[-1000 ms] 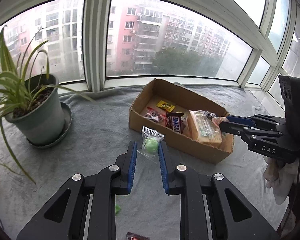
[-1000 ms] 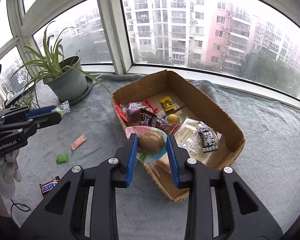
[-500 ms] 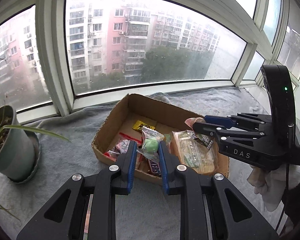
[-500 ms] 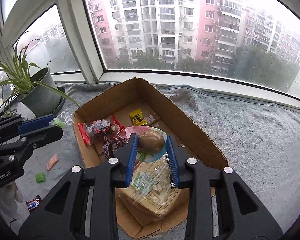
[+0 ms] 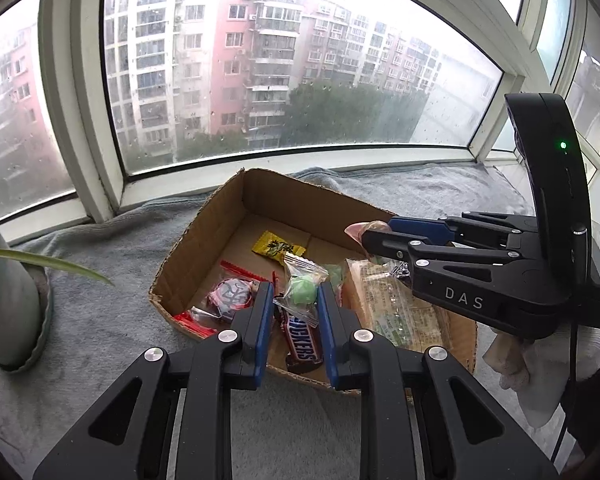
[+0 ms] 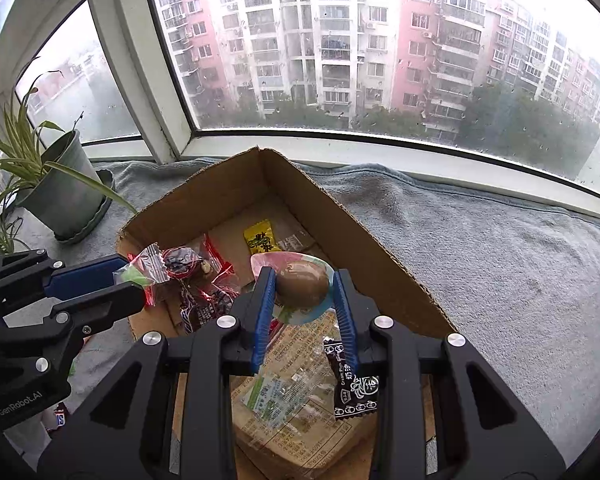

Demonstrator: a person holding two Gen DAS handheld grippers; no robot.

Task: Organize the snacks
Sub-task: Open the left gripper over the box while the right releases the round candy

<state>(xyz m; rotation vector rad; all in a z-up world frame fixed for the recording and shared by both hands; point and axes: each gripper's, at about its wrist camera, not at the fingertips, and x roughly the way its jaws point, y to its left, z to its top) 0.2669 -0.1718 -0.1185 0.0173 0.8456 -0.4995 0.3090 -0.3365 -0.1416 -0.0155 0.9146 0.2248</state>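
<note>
**Desk:** Left wrist view first; what does it show?

**Photographer:** At lower centre, the left gripper (image 5: 292, 300) is clamped tight on a clear packet holding a green sweet (image 5: 302, 290); it hangs over the near edge of the cardboard box (image 5: 204, 240) on the grey blanket (image 5: 100, 320); at right of frame the right gripper (image 5: 364, 236) reaches in over the box with a pink-edged pack.

**Desk:** And the other camera?

**Photographer:** Centre of frame, the right gripper is closed on a wrapped brown egg (image 6: 302, 284), held above the box's middle; below it lie a large cracker pack (image 6: 296, 412) and a small black sachet (image 6: 354, 384).

**Desk:** How far along is the tidying?

**Photographer:** Well along, by my reading; the box already holds a yellow sachet (image 5: 276, 246), a chocolate bar (image 5: 302, 340) and red-wrapped sweets (image 5: 232, 294); both carried snacks are not yet released; at the lower left edge of the right wrist view a bar-like wrapper (image 6: 58, 418) seems to lie outside the box, so some collecting is probably left.
</note>
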